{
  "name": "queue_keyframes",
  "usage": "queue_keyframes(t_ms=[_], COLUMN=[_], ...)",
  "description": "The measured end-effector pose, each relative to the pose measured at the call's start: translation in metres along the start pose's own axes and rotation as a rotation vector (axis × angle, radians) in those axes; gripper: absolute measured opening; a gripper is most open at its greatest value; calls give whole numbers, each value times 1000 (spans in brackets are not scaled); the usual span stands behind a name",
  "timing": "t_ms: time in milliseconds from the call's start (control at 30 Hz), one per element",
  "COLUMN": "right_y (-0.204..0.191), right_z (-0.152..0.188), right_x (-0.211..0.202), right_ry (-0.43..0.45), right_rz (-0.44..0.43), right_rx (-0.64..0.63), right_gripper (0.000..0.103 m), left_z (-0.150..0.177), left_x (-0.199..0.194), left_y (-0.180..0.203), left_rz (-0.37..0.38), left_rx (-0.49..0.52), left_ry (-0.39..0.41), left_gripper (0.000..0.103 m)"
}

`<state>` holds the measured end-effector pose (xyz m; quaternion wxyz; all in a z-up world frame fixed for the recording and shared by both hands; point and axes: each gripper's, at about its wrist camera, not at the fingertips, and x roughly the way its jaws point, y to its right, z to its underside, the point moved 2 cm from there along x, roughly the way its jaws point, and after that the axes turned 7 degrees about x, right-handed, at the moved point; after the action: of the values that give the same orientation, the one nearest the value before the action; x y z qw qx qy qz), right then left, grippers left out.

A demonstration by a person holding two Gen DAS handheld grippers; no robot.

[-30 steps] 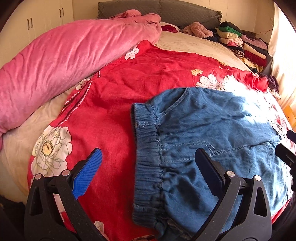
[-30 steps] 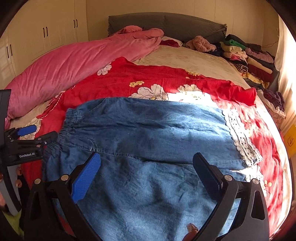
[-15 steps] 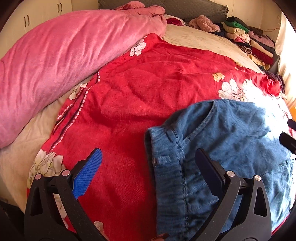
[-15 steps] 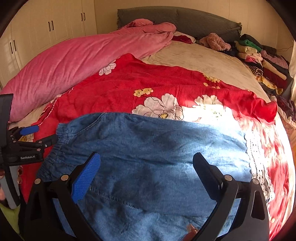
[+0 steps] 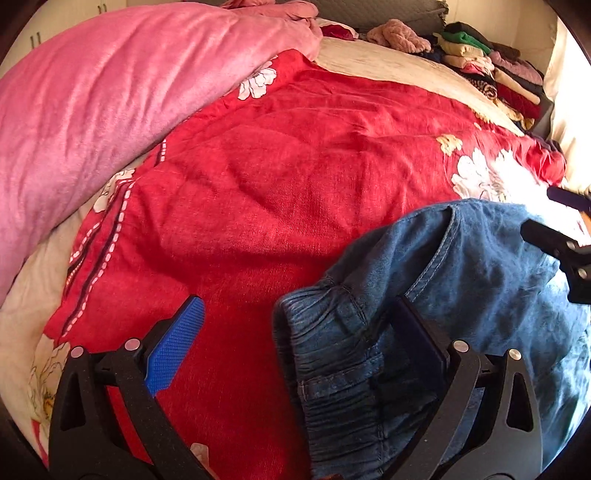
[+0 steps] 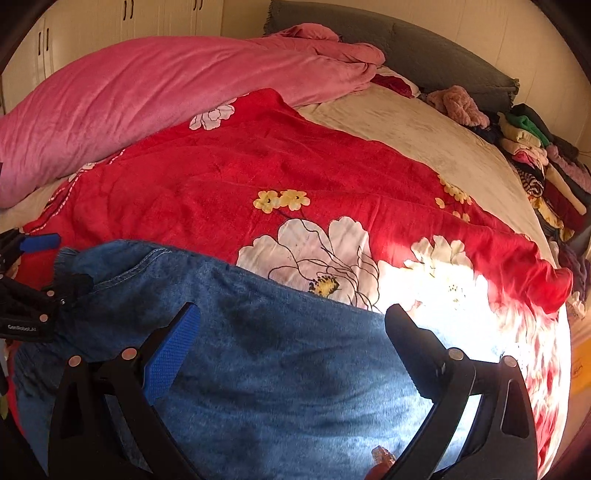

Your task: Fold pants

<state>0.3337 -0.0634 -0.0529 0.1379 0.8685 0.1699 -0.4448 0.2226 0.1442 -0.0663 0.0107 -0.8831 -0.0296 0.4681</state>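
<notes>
- Left wrist view: a bed spread with a red floral blanket; a pink quilt is heaped along the far left, pale bedsheet bare at the far end.
- Far right corner of the bed: a stack of folded clothes, with a fluffy pink garment beside it near a grey headboard.
- Right wrist view: cream wardrobe doors behind the pink quilt at far left. Strong sun bleaches the blanket on the right.
- The denim pants lie flat on the near part of the red blanket, nothing lying on them. Their long axis runs left to right across the bed, elastic waistband at the left end. The leg end is off to the right, lost in glare and the frame edge.
- Left gripper: jaws wide and closing. The waistband's left edge lies between them; the right finger rests over the gathered denim, the blue-padded left finger is over bare blanket. Pads are not pressing cloth.
- Right gripper: jaws spread wide over the middle of the pants, holding nothing; whether the tips touch the denim cannot be told.
- The two grippers are well apart along the pants, each showing at the edge of the other's view.
</notes>
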Motion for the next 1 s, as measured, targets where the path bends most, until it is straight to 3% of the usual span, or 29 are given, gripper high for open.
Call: queue_keyframes(t_ms=[33, 133, 433, 600, 667, 767, 1000], right_y=[-3, -11, -31, -35, -38, -40, -24], right_z=[-2, -4, 2, 4, 7, 12, 31], right_x=[5, 17, 32, 31, 27, 12, -52], right_ry=[-11, -24, -21, -28, -25, 9, 89], right_rz=[5, 22, 44, -69, -128, -158, -260], right_rx=[-27, -108, -243, -183, -157, -115, 50], right_gripper=[99, 99, 96, 57, 27, 15, 9], left_z=[0, 1, 6, 7, 7, 10, 20], left_x=[1, 0, -50, -53, -53, -52, -68], left_y=[0, 0, 7, 10, 12, 12, 12], left_rz=[9, 103, 135, 116, 102, 75, 74], left_rx=[3, 3, 18, 47, 63, 84, 105], left_ry=[10, 40, 170, 177, 177, 176, 189], left_gripper=[71, 34, 28, 28, 28, 28, 28])
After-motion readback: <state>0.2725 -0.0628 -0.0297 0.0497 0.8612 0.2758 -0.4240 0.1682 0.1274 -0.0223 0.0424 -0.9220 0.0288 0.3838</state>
